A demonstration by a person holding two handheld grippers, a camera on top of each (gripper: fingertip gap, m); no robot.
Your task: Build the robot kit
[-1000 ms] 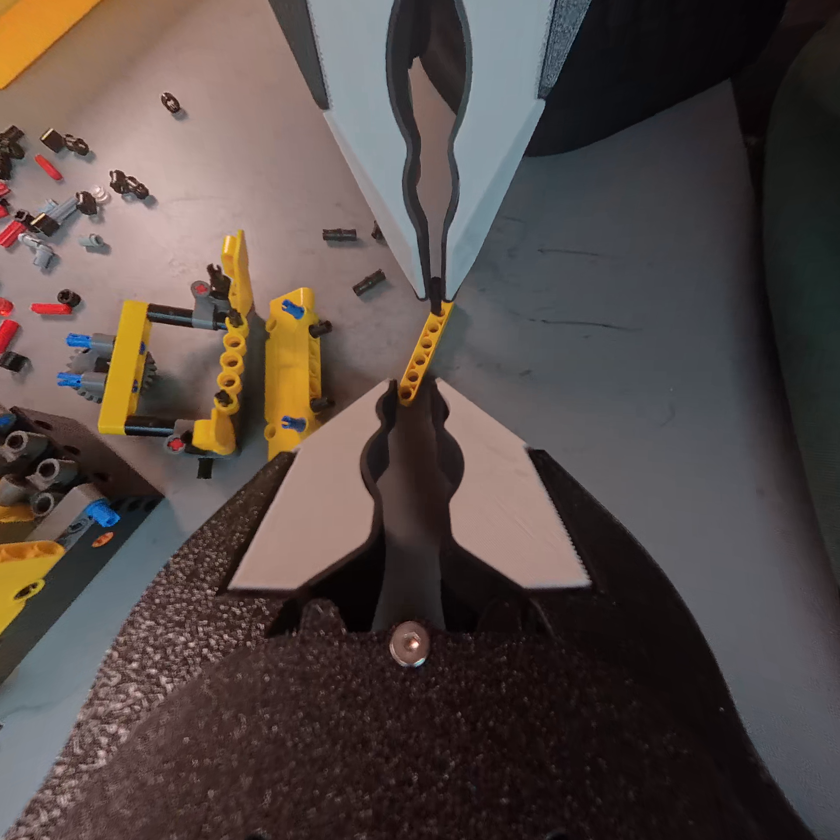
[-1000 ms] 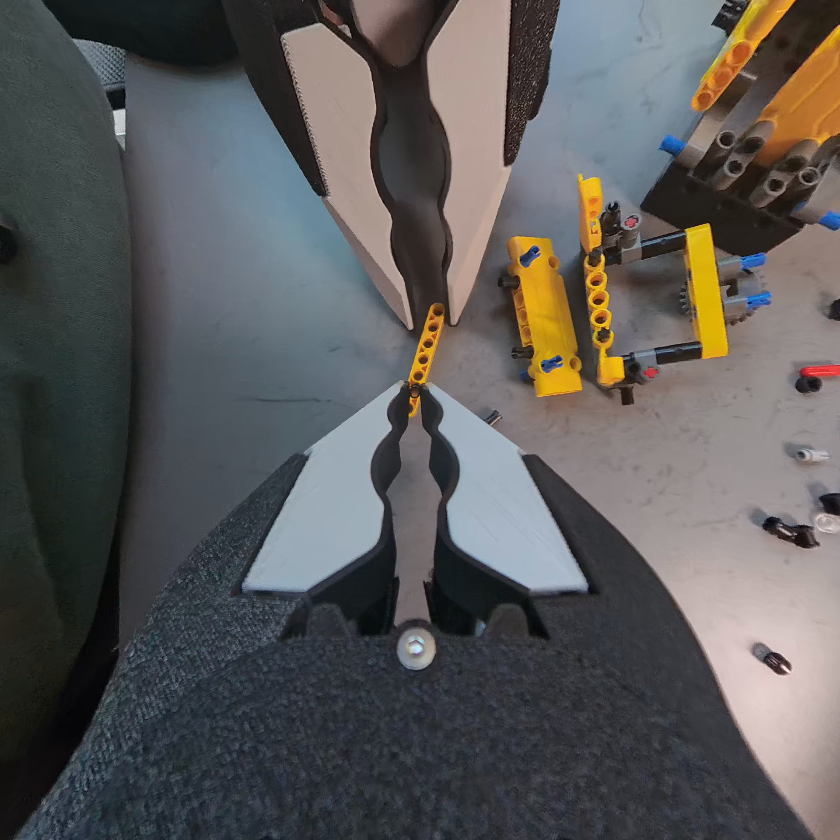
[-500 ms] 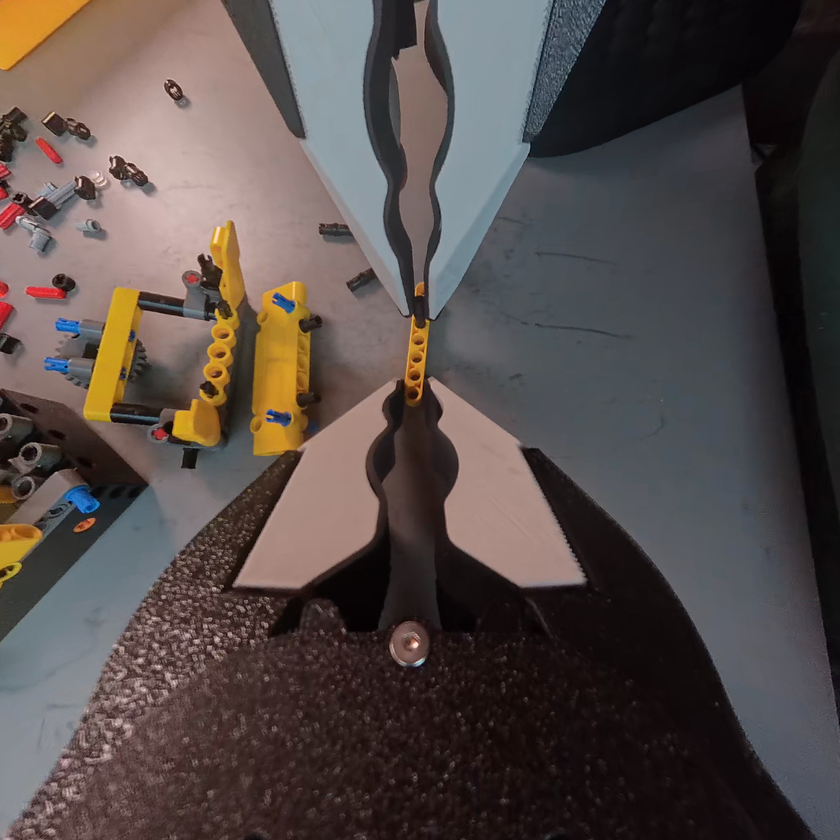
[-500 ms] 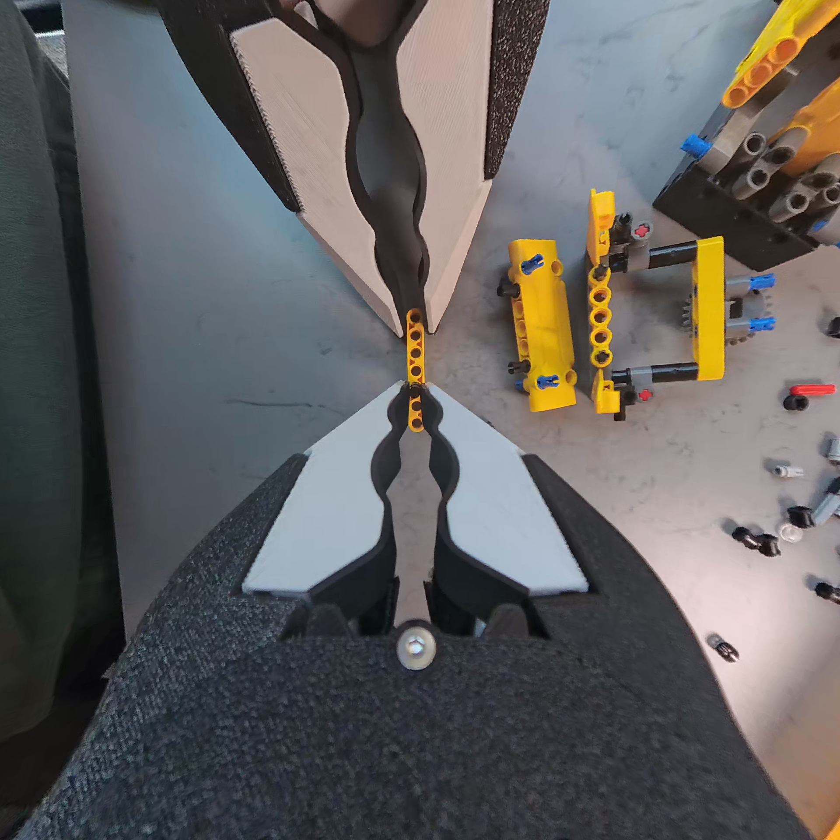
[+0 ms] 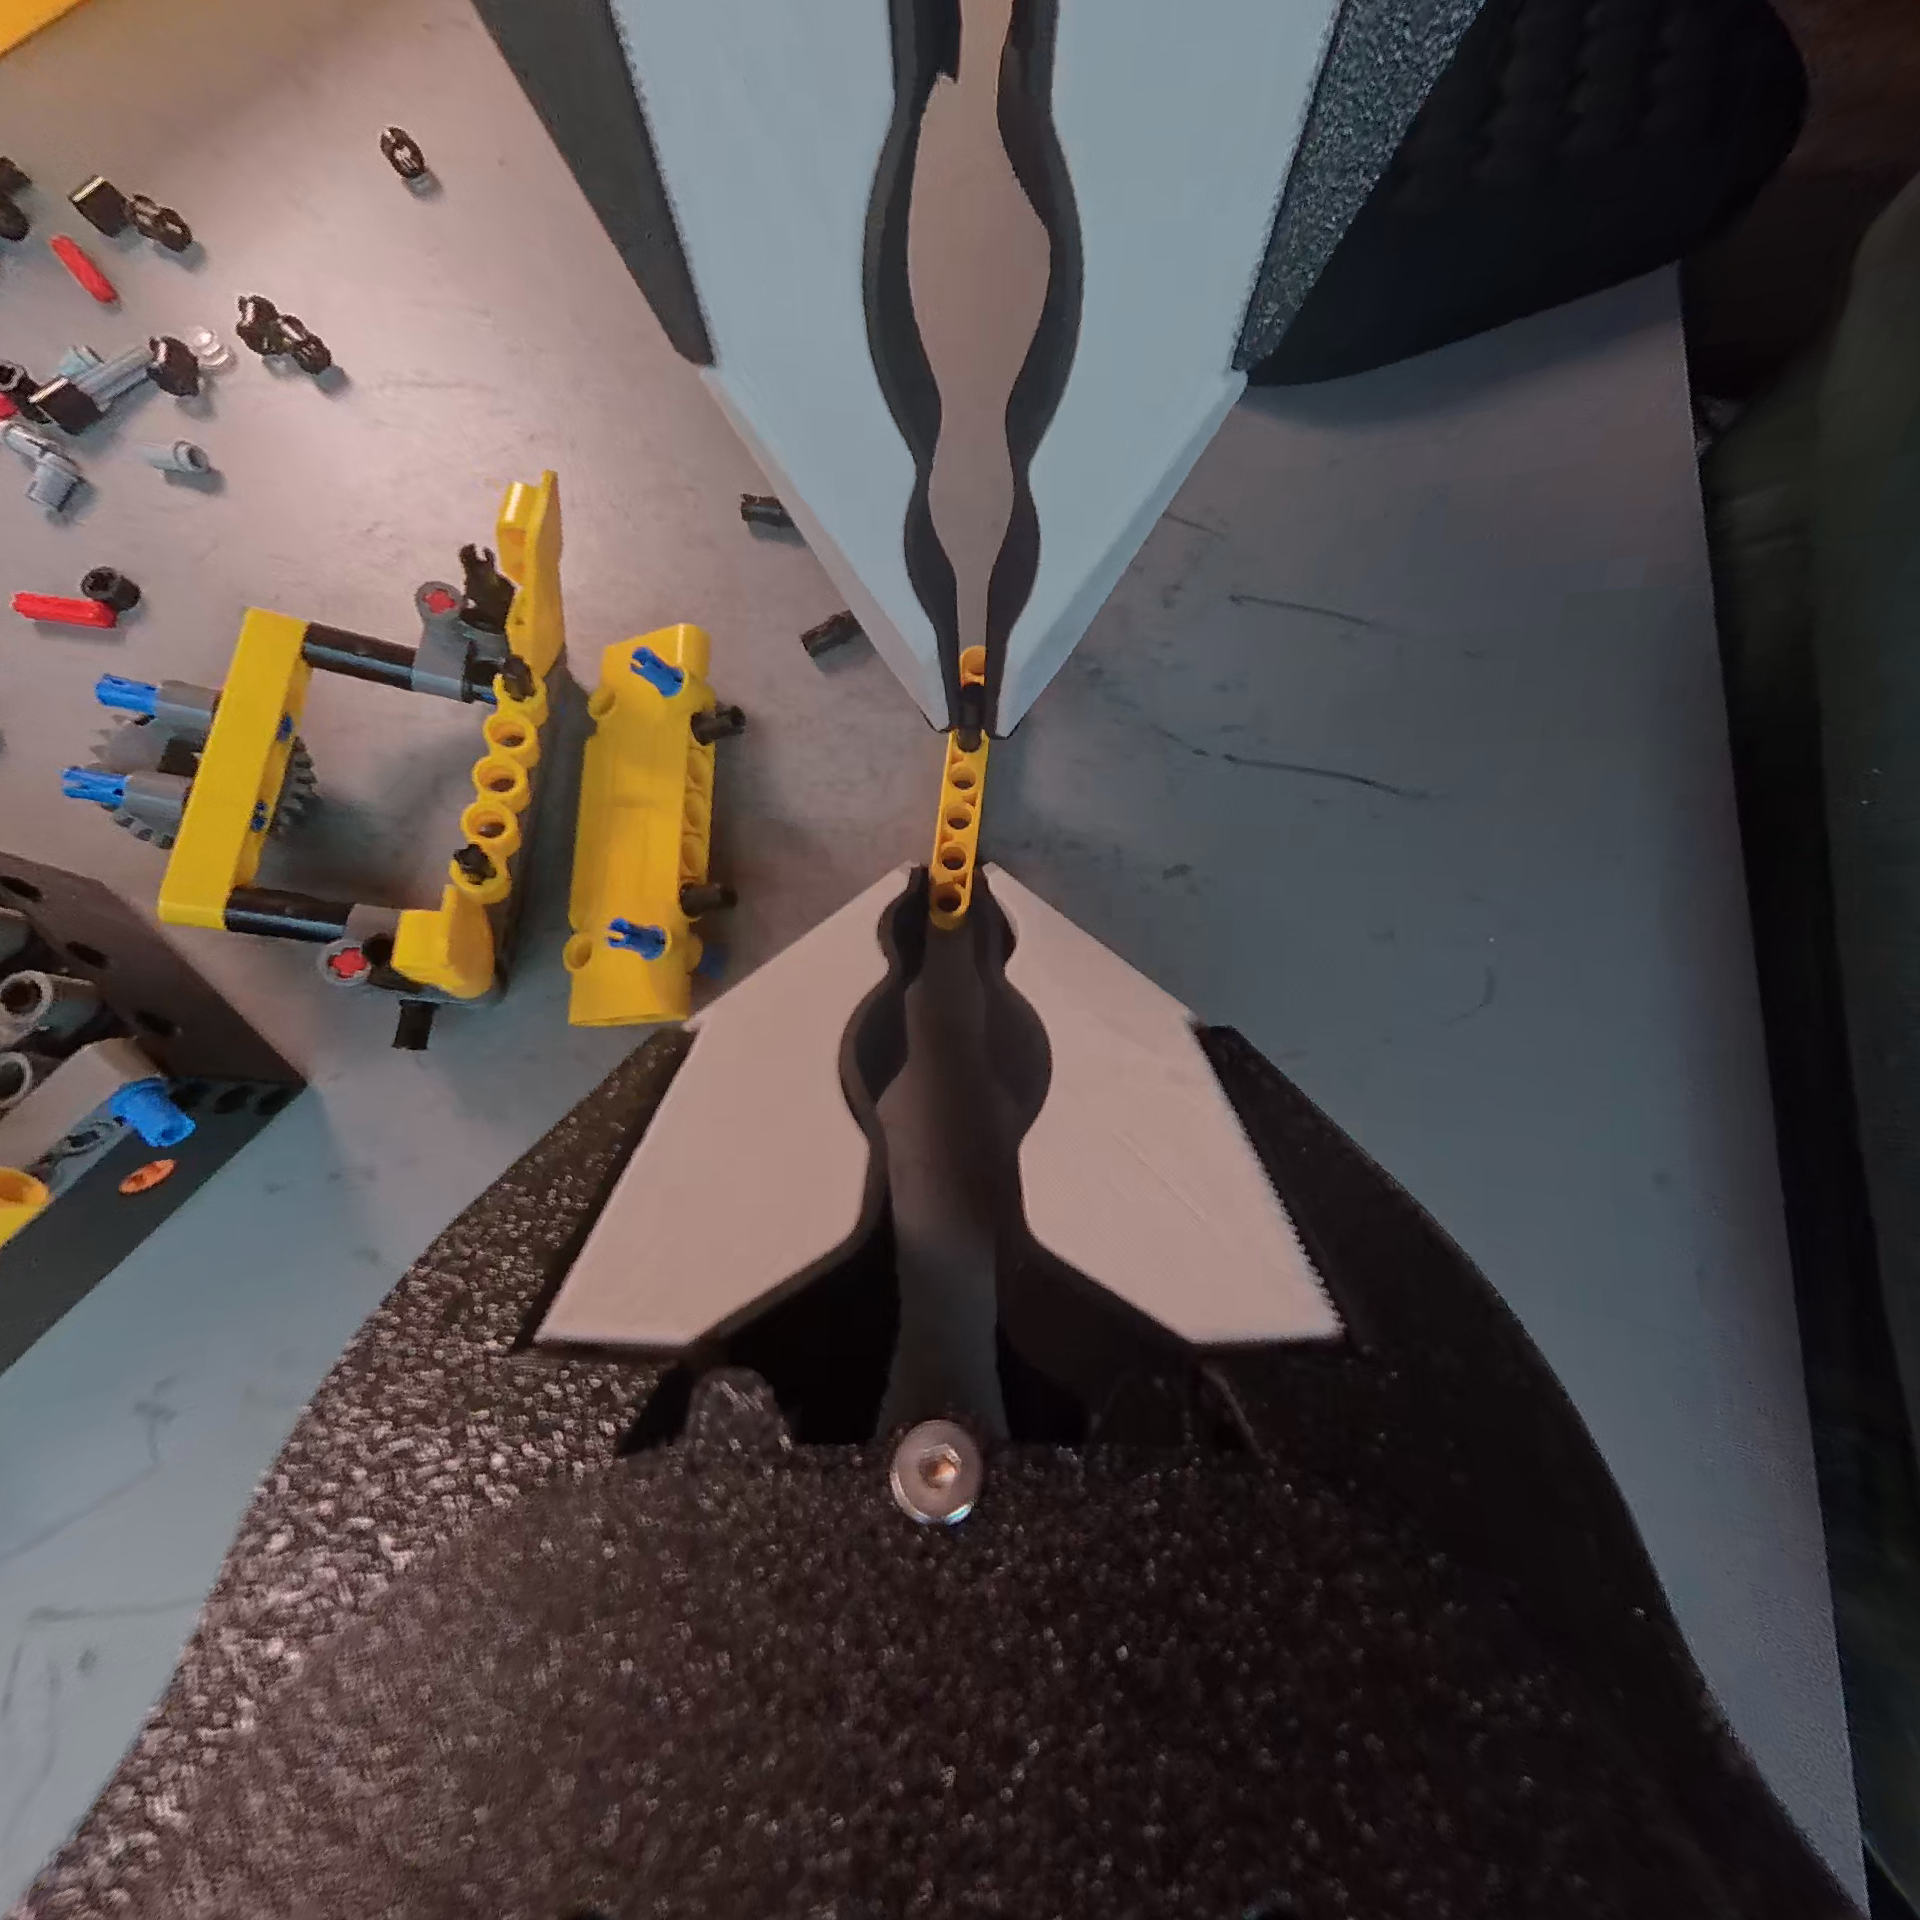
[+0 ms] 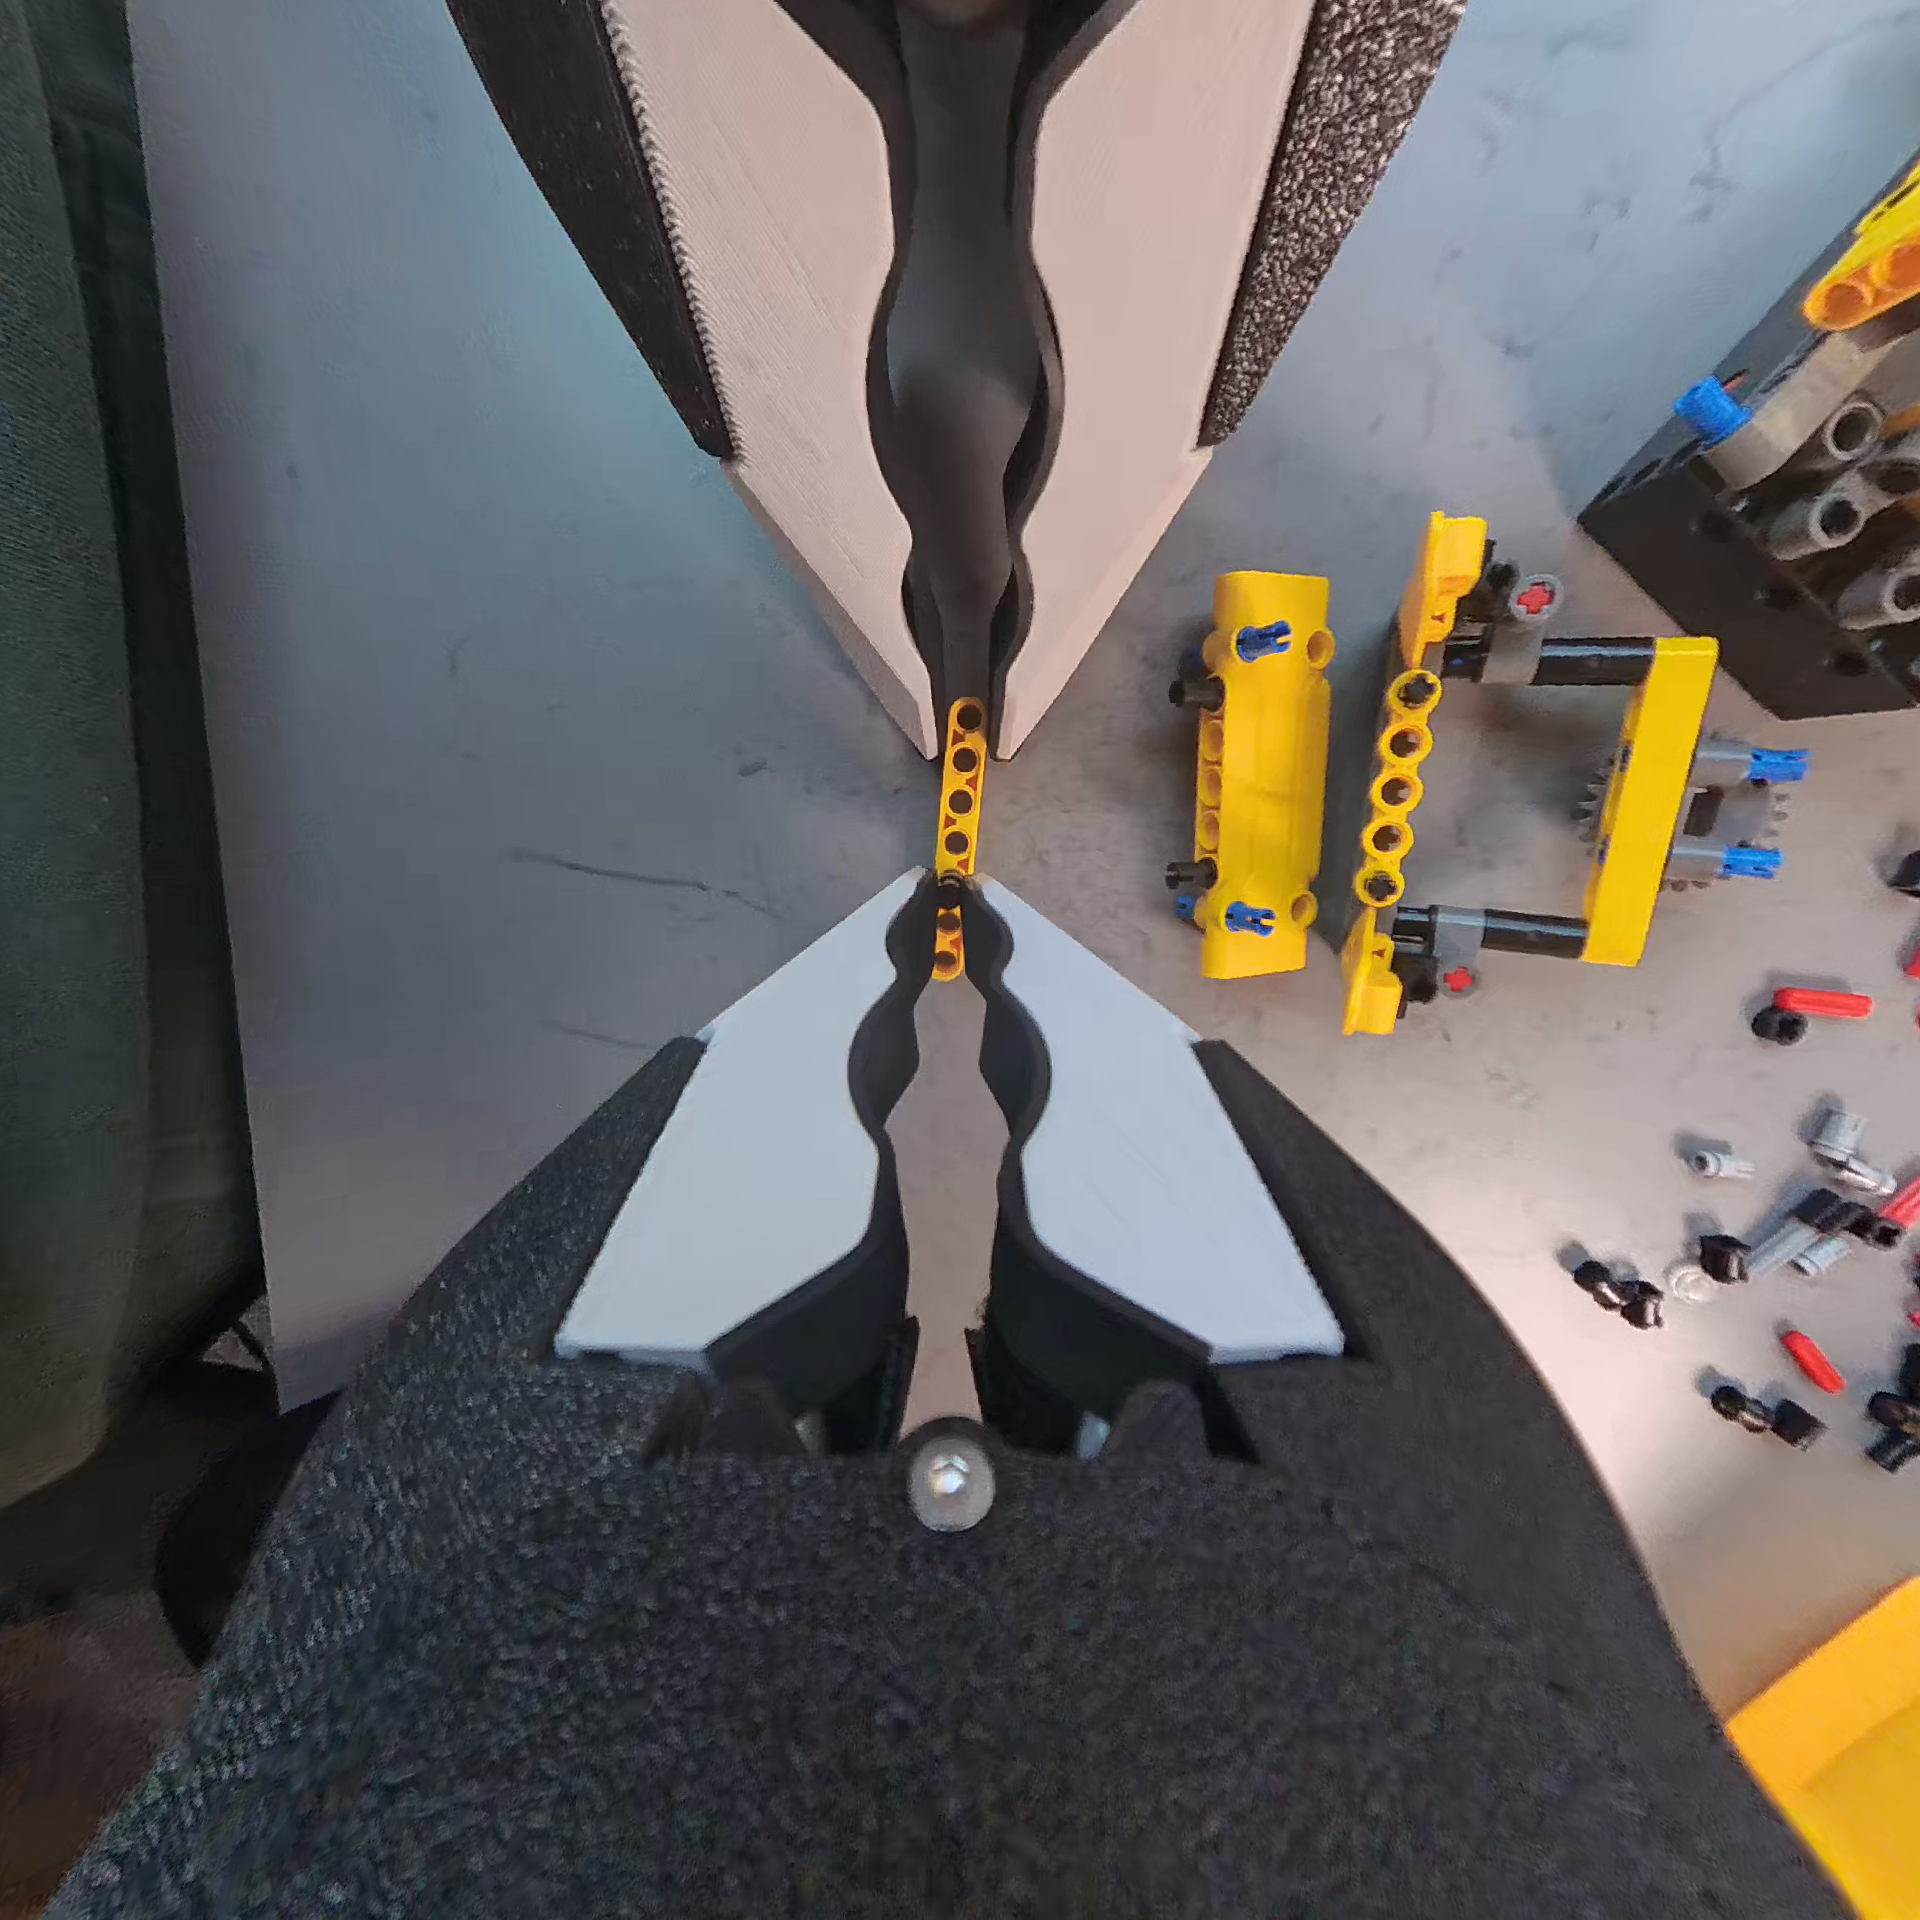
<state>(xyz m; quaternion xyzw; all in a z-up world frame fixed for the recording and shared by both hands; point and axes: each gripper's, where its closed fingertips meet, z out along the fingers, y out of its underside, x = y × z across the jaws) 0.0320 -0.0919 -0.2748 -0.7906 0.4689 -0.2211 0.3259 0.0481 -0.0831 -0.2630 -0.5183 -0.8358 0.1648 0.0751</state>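
On the grey table (image 5: 1403, 935), going from the left of the left wrist view, loose small black, grey and red pins (image 5: 135, 364) lie scattered at the far edge, and a dark block with grey sockets (image 5: 62, 997) sits at the near left. Beside them rests a yellow frame assembly (image 5: 343, 800) with black axles and blue pins, and just right of it a yellow block with blue pins (image 5: 639, 842). At centre, the left gripper (image 5: 951, 902) is closed on the near end of a thin yellow beam with holes (image 5: 958, 810), held above the table. The right gripper (image 5: 971, 717) comes in from the opposite side, its tips pinched on the beam's far end, where a black pin (image 5: 970, 717) sits. In the right wrist view the right gripper (image 6: 948, 896) clamps the beam (image 6: 958, 800), the left gripper (image 6: 966, 727) facing it
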